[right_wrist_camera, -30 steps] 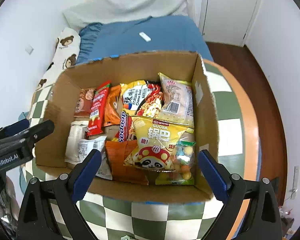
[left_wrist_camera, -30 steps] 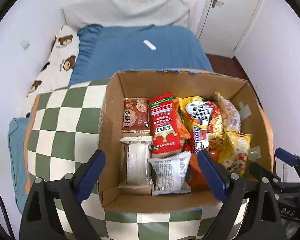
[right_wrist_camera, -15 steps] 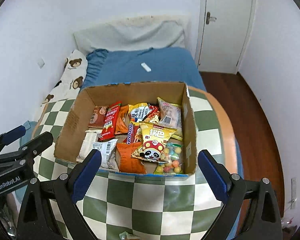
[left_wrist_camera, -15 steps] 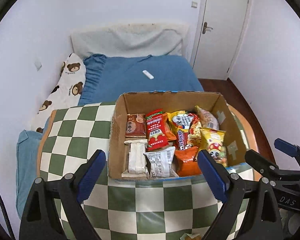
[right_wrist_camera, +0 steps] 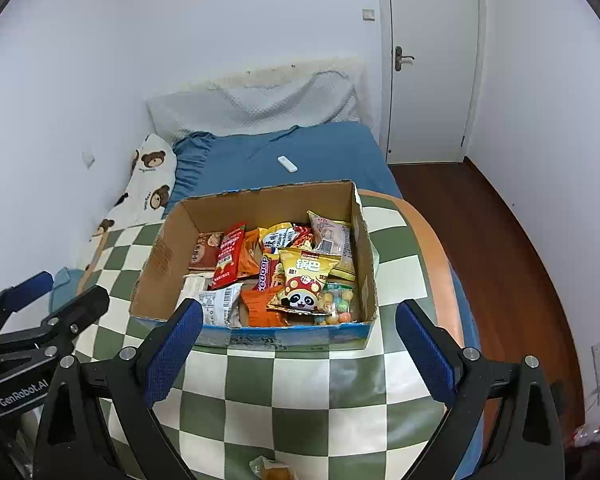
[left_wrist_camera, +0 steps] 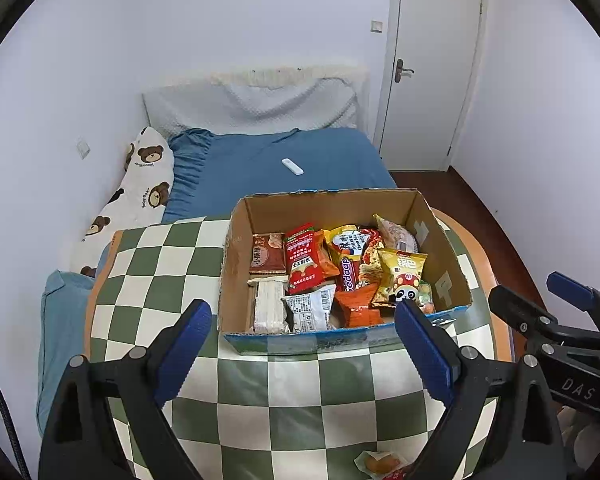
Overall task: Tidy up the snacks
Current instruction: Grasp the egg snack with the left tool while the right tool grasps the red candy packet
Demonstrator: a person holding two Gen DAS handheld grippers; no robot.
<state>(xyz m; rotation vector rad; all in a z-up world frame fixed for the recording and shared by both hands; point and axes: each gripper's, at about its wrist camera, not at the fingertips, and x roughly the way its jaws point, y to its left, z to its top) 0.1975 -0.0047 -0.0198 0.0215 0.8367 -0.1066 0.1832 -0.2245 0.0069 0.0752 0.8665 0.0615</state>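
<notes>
Covering table, checkered cloth; beyond, blue bed.

small wrapped snack cut off at bottom edge, lower packets hidden

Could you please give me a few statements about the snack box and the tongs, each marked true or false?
1. The cardboard box sits on the checkered tablecloth. True.
2. The left tongs grip a snack. False: they are open and empty.
3. The yellow panda packet lies inside the box. True.
4. The box is empty. False: it holds many packets.
5. The right tongs are open. True.
</notes>
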